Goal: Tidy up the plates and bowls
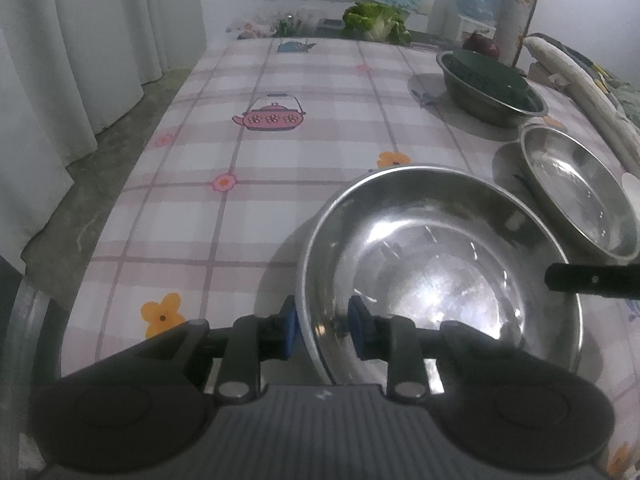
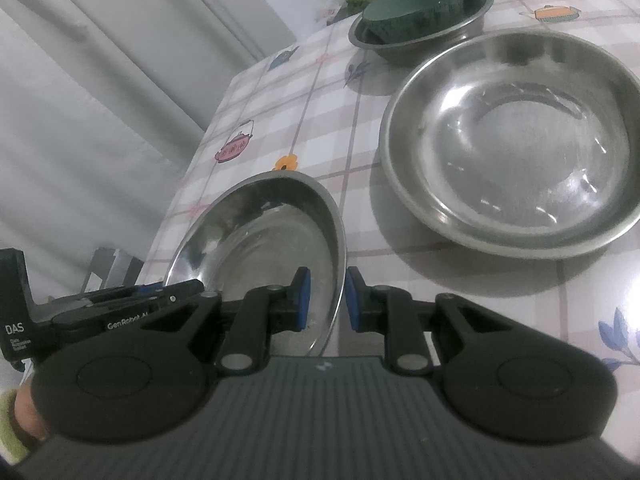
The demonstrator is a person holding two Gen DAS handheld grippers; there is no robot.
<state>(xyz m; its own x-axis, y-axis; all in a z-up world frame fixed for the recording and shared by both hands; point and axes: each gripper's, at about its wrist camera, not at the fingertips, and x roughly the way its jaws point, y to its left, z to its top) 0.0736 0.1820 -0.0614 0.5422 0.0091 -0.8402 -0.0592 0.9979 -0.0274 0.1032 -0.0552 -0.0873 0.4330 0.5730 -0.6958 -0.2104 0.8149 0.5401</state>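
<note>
Your left gripper (image 1: 322, 330) straddles the near rim of the steel bowl (image 1: 440, 264), its blue pads (image 1: 290, 326) apart from the metal, gripping nothing. The bowl sits on the checked tablecloth (image 1: 240, 200), just left of the shallow steel plate (image 2: 516, 140). Your right gripper (image 2: 326, 300) is nearly closed across the bowl's right-hand rim; whether it truly pinches, I cannot tell. Expect thin, stiff, light, slippery steel: take it by the rolled rim.
</note>
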